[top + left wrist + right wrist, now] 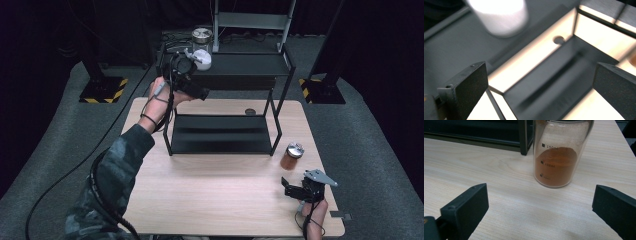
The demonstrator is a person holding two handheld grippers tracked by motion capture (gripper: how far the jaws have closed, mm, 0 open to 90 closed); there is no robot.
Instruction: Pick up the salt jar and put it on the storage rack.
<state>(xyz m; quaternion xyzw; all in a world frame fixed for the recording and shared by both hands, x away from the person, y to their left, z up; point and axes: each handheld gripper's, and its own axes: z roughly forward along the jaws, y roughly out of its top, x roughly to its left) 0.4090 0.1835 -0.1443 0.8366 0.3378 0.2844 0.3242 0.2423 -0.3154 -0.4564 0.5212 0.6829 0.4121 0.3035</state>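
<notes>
L gripper (196,64) released beside white jar (203,59); R gripper (292,189) released near spice jar (291,156).

Your table (215,200) sits evenly lit from overhead while the surroundings fall to near black. In the left gripper view everything smears with motion blur, and the white jar (499,15) burns out to pure glare. The right gripper view is crisp: you can read the markings on the glass jar (556,157), with soft shadows below.
</notes>
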